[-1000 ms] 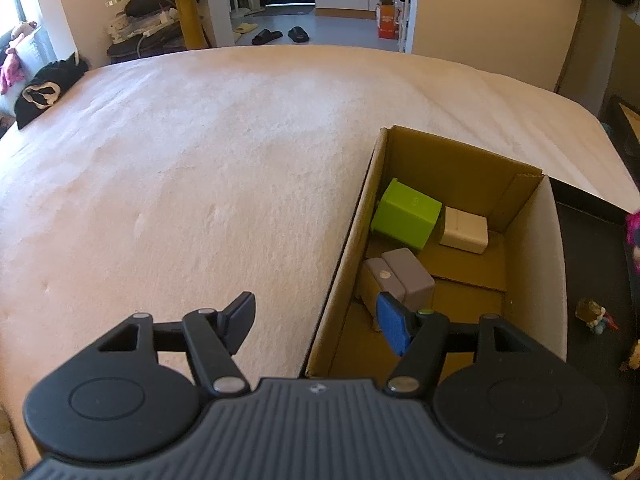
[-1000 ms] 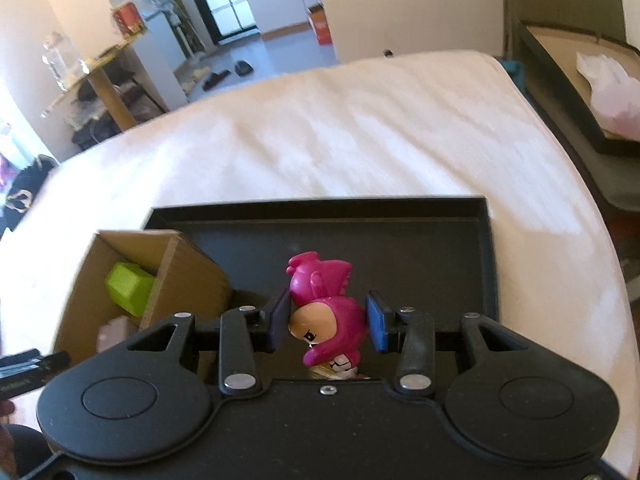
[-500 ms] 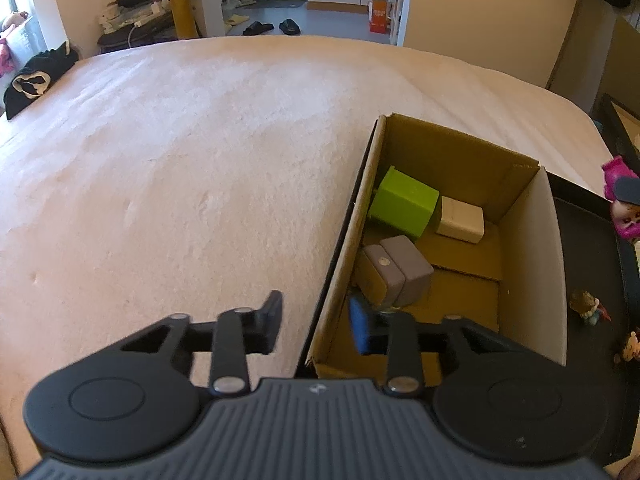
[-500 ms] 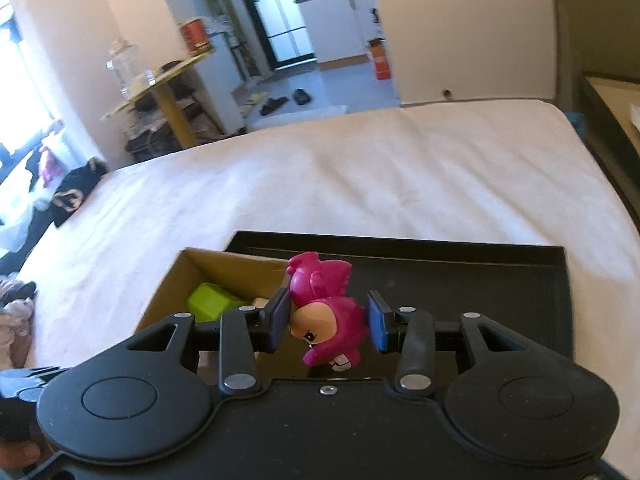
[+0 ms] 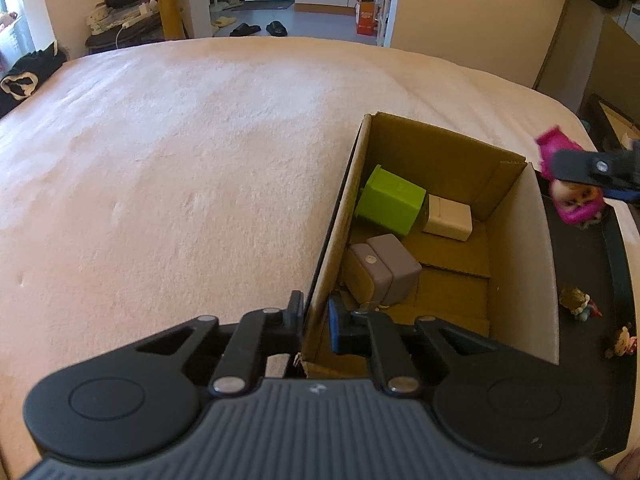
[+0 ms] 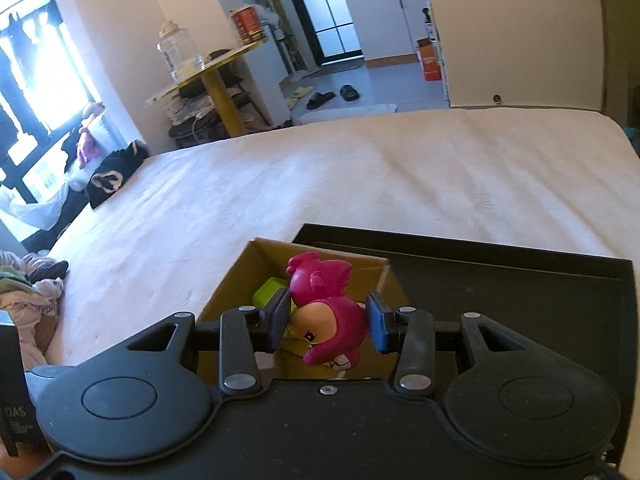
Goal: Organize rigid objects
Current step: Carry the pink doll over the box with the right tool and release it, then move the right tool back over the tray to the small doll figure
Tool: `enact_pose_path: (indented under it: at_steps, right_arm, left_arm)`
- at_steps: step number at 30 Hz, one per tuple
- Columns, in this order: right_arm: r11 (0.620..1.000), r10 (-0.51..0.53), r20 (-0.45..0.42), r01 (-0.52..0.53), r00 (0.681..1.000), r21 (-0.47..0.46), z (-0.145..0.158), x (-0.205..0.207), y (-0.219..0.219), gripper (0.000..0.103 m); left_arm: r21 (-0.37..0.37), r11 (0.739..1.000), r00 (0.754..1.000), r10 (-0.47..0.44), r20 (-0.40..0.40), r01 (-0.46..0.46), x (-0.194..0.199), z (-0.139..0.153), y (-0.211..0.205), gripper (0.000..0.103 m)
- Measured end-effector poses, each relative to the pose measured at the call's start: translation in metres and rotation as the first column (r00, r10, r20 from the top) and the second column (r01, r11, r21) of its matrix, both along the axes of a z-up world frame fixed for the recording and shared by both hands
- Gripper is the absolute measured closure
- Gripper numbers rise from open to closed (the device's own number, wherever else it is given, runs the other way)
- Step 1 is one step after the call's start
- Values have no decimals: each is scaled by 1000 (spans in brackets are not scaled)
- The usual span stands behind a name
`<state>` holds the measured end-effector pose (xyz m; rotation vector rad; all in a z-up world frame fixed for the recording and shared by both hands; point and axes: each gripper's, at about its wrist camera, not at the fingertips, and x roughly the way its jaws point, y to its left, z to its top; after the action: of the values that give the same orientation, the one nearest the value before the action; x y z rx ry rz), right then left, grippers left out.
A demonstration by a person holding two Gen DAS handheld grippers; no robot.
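Note:
My left gripper (image 5: pixel 316 322) is shut on the near left wall of the open cardboard box (image 5: pixel 332 248), one finger outside and one inside. The box holds a green block (image 5: pixel 390 204), a white block (image 5: pixel 448 218) and a grey block (image 5: pixel 384 274). My right gripper (image 6: pixel 327 326) is shut on a pink toy figure (image 6: pixel 328 316) and holds it in the air over the box's far right corner (image 6: pixel 376 272). The figure also shows in the left wrist view (image 5: pixel 572 188).
A black tray (image 6: pixel 520 280) lies right of the box on the pale bed cover (image 5: pixel 180 180). Two small figurines (image 5: pixel 578 304) (image 5: pixel 622 340) lie in the tray. Dark clothes (image 6: pixel 110 180) sit at the bed's far left edge.
My left gripper has closed from wide open onto the box's left wall. My right gripper has lifted the pink figure and carried it left from over the tray toward the box.

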<state>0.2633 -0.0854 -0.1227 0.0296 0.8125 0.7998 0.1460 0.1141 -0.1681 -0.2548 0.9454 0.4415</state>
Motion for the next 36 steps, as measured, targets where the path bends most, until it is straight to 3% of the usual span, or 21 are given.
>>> enact_pose_path:
  at_steps: [6, 9, 20, 29, 36]
  right_arm:
    - [998, 45, 29, -44, 999, -50, -5, -12, 24, 62]
    - [994, 48, 36, -44, 998, -104, -10, -16, 32, 56]
    - [991, 23, 27, -20, 999, -134, -8, -18, 19, 56]
    - [985, -62, 7, 62, 998, -159, -9, -14, -1, 54]
    - [958, -203, 25, 204, 979, -204, -15, -20, -24, 46]
  left_arm:
    - [-3, 1000, 1000, -4, 7, 4, -1, -1, 1, 91]
    - [-7, 1000, 1000, -5, 12, 5, -2, -2, 2, 91]
    - [-26, 1000, 1000, -4, 28, 5, -4, -2, 7, 91]
    - [-16, 1000, 1000, -7, 23, 7, -2, -3, 5, 91]
    - [-1, 1000, 1000, 3, 25, -3, 2, 2, 2, 90]
